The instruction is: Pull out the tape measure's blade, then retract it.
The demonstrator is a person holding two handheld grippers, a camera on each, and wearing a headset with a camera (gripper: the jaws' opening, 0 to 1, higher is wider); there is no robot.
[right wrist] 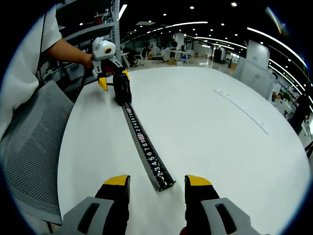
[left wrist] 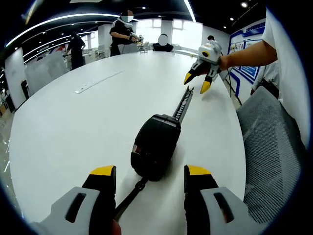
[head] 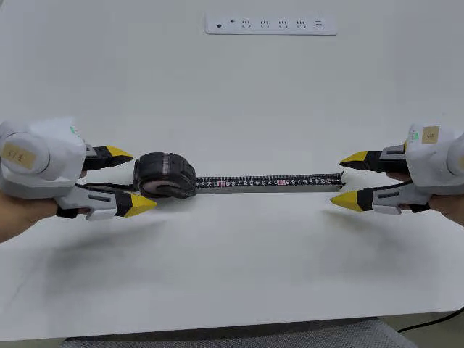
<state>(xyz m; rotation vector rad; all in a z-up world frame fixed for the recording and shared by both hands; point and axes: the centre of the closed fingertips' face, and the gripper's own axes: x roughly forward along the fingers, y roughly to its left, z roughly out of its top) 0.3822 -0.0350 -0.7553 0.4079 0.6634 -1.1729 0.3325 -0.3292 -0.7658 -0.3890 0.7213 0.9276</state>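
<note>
A black tape measure (head: 164,175) lies on the white table (head: 232,268), its blade (head: 268,181) drawn out to the right and resting flat. My left gripper (head: 132,179) is open at the case's left side, and the case (left wrist: 155,144) sits just ahead of its yellow tips, with its strap (left wrist: 129,198) running back between them. My right gripper (head: 348,179) is open at the blade's free end, and the end hook (right wrist: 164,185) lies between its tips, not clamped. The left gripper view has the right gripper (left wrist: 198,81) far along the blade (left wrist: 183,104). The right gripper view has the left gripper (right wrist: 111,78) by the case (right wrist: 121,88).
A white power strip (head: 270,25) lies at the back of the table. A grey mesh chair (left wrist: 271,161) stands at the near table edge, the same chair (right wrist: 24,161) in the right gripper view. People stand at the table's far end (left wrist: 122,32).
</note>
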